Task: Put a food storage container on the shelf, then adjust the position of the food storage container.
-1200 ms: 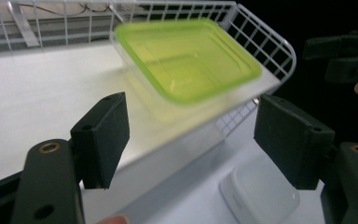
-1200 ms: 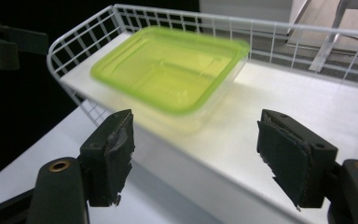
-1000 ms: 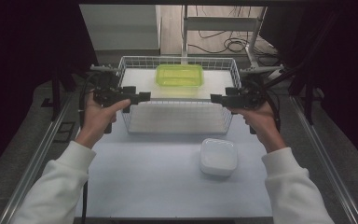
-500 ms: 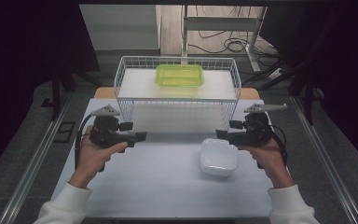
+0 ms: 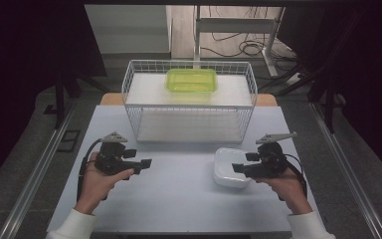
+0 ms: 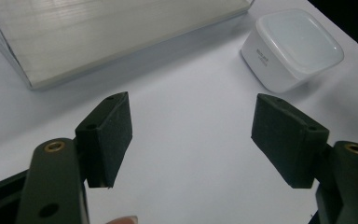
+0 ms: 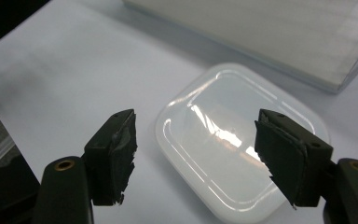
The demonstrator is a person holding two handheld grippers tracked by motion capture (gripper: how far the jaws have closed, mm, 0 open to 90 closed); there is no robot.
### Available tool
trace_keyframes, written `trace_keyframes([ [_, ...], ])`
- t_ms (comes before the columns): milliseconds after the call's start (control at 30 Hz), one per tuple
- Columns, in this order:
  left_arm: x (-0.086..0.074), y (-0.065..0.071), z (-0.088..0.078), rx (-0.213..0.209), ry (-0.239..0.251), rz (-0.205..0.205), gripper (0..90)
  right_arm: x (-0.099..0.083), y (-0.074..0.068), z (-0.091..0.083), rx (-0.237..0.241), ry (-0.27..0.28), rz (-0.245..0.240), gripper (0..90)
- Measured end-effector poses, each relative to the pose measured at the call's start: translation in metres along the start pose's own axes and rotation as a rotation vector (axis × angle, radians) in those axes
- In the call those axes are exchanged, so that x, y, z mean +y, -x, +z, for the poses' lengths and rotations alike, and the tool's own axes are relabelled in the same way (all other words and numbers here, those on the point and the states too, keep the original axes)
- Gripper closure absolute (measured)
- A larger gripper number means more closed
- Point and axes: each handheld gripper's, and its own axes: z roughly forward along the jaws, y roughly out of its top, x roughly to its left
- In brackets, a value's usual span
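1. Left gripper (image 5: pixel 146 163): jaws wide apart, nothing between them, over bare white tabletop (image 5: pixel 179 189).
2. Right gripper (image 5: pixel 236 168): jaws wide, poised just over the white rounded-square lidded plastic container (image 5: pixel 226 172), not clamping it.
3. Container lies on the table near the white wire basket (image 5: pixel 189 102), right of centre.

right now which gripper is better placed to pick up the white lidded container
Right. The right gripper hangs just over the white lidded container, its open jaws framing the lid. The left gripper, also open, sits across bare table, well apart from the container.
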Motion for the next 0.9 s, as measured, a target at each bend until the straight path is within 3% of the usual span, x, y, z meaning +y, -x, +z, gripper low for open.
trace_keyframes([
  [233,-0.0064,-0.0002,0.0015,-0.013,-0.002,-0.007,28.1,-0.0032,0.0024,0.0026,-0.007,-0.007,0.015,29.7],
  [333,-0.0062,0.0022,0.0,-0.04,0.007,-0.012,28.0,-0.003,0.0019,0.0028,0.002,-0.004,0.008,29.7],
  [567,-0.008,0.0052,0.0011,-0.01,-0.001,0.003,27.3,-0.0028,0.0018,0.0054,-0.014,-0.018,0.0,30.0],
  [900,-0.0081,0.003,0.0054,-0.017,-0.016,-0.005,26.8,-0.0055,0.0076,0.0012,-0.037,-0.036,0.023,32.0],
])
